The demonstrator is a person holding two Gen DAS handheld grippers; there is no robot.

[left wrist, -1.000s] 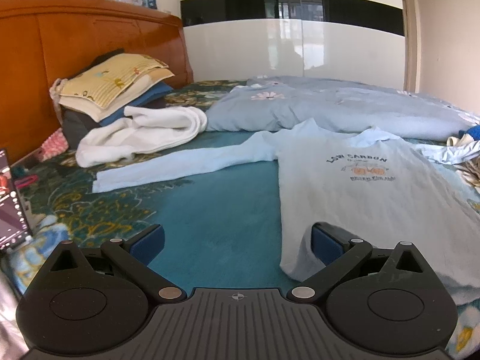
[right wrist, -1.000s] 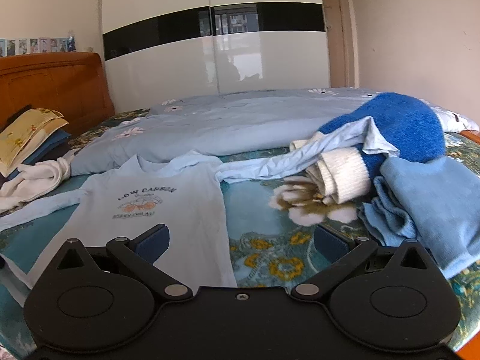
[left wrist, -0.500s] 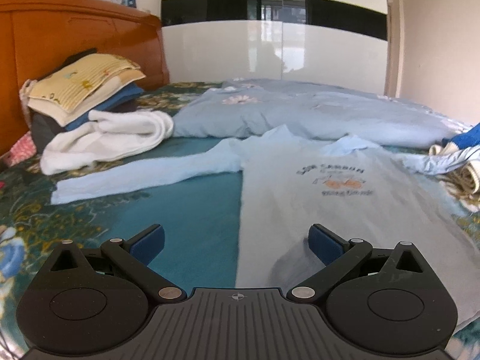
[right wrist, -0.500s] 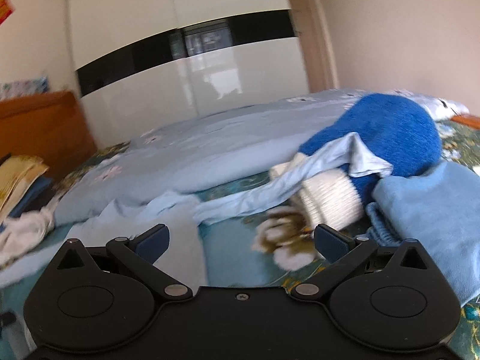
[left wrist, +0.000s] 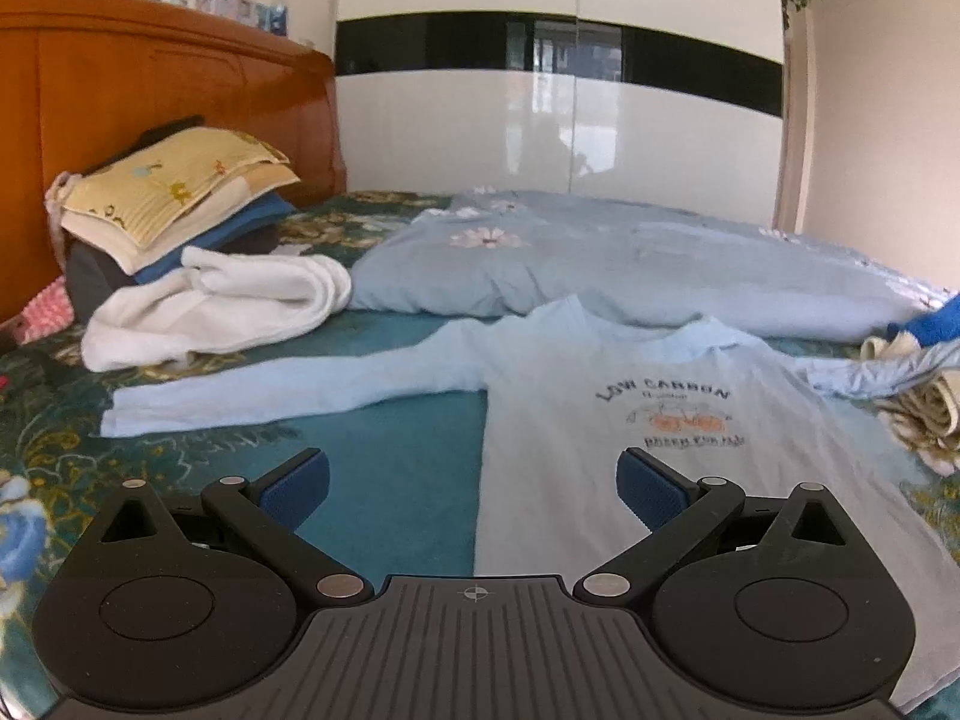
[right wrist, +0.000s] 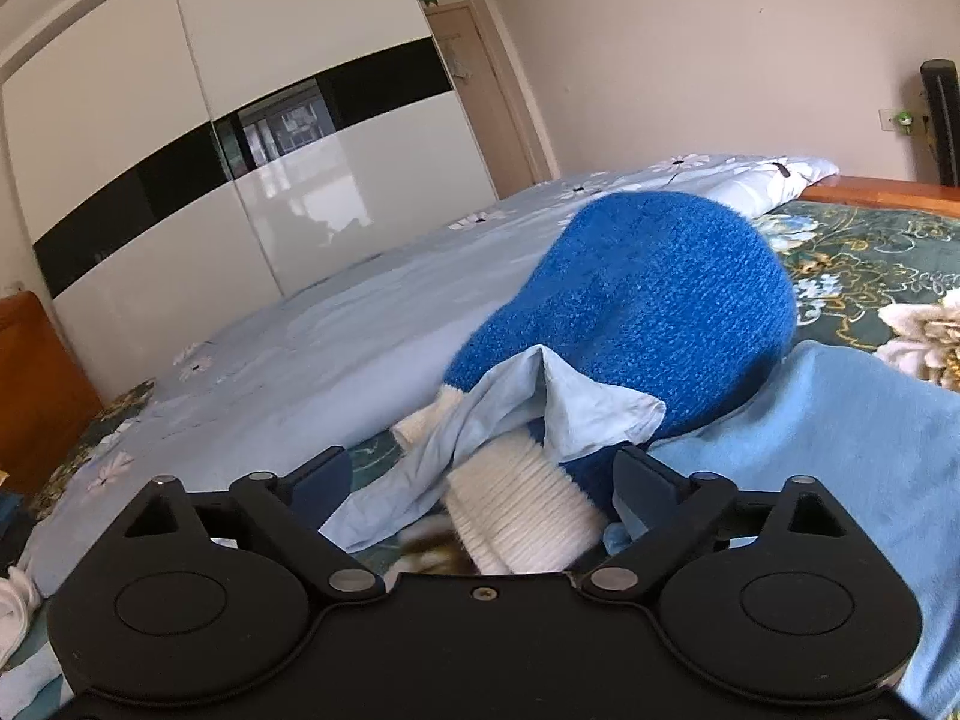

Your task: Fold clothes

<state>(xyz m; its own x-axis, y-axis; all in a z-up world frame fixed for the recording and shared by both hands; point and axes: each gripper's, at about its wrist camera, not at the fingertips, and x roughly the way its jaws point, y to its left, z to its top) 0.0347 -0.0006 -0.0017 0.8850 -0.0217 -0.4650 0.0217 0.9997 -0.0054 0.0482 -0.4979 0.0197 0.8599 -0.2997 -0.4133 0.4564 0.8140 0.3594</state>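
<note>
A pale blue long-sleeved shirt (left wrist: 630, 420) with printed lettering lies flat on the teal bed cover, one sleeve (left wrist: 288, 390) stretched out to the left. My left gripper (left wrist: 474, 480) hovers open above the shirt's lower left edge, holding nothing. In the right wrist view the shirt's other sleeve (right wrist: 510, 420) is draped over a blue and white knitted sweater (right wrist: 648, 312). My right gripper (right wrist: 480, 480) is open, its jaws standing either side of that sleeve and the sweater's white cuff (right wrist: 528, 510).
A stack of folded clothes (left wrist: 168, 204) and a white garment (left wrist: 222, 306) sit by the wooden headboard (left wrist: 150, 90). A light blue quilt (left wrist: 630, 258) runs behind the shirt. A light blue folded garment (right wrist: 840, 450) lies right of the sweater. A white wardrobe (left wrist: 570, 120) stands beyond.
The left gripper has shifted left and lifted slightly over the shirt's edge. The right gripper has swung right and moved in close to the draped sleeve and sweater. Both stayed open.
</note>
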